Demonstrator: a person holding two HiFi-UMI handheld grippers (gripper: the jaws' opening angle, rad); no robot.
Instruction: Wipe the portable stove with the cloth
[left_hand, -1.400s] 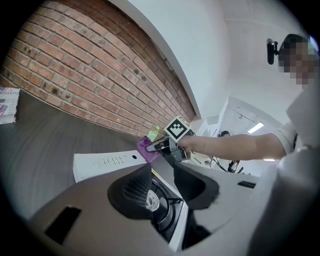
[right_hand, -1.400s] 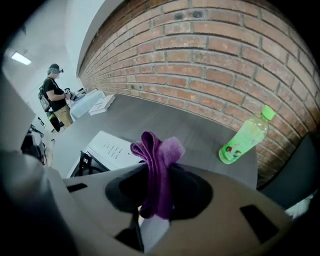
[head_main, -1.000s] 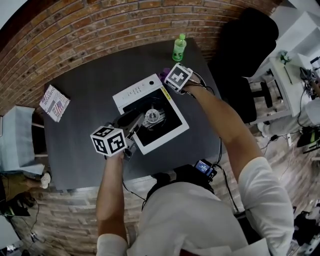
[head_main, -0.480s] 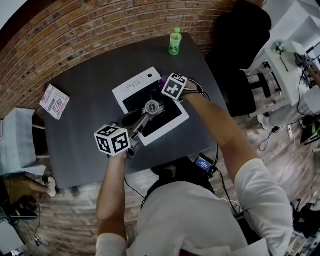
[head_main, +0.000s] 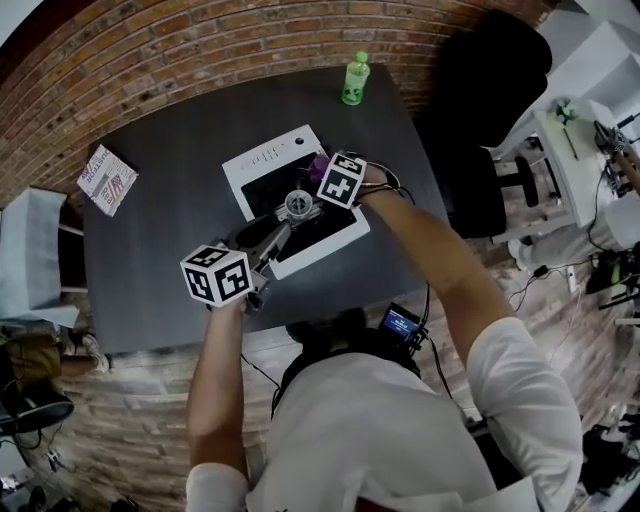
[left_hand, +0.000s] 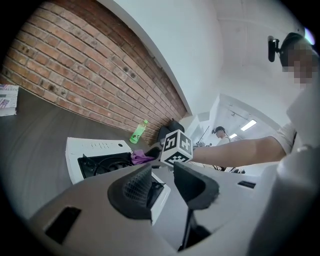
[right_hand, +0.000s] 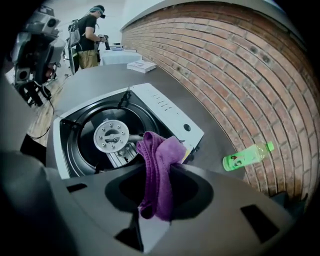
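- Right gripper (right_hand: 159, 186), clamped on purple cloth (right_hand: 156, 155), has edged inward over the portable stove (head_main: 262, 165).
- Left gripper (left_hand: 162, 182) gapes empty.
- Dark table (head_main: 150, 240), brick wall (head_main: 200, 50) behind.

No legible txt anywhere

The right gripper (head_main: 327, 172), purple cloth (head_main: 319, 163) at its jaws, hangs over the stove (head_main: 262, 160).

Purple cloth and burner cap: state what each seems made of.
The purple cloth looks like soft microfibre or terry: matte, fuzzy, limp folds. The burner cap looks like bare metal, perhaps aluminium: pale grey, dull sheen, ring of small holes.
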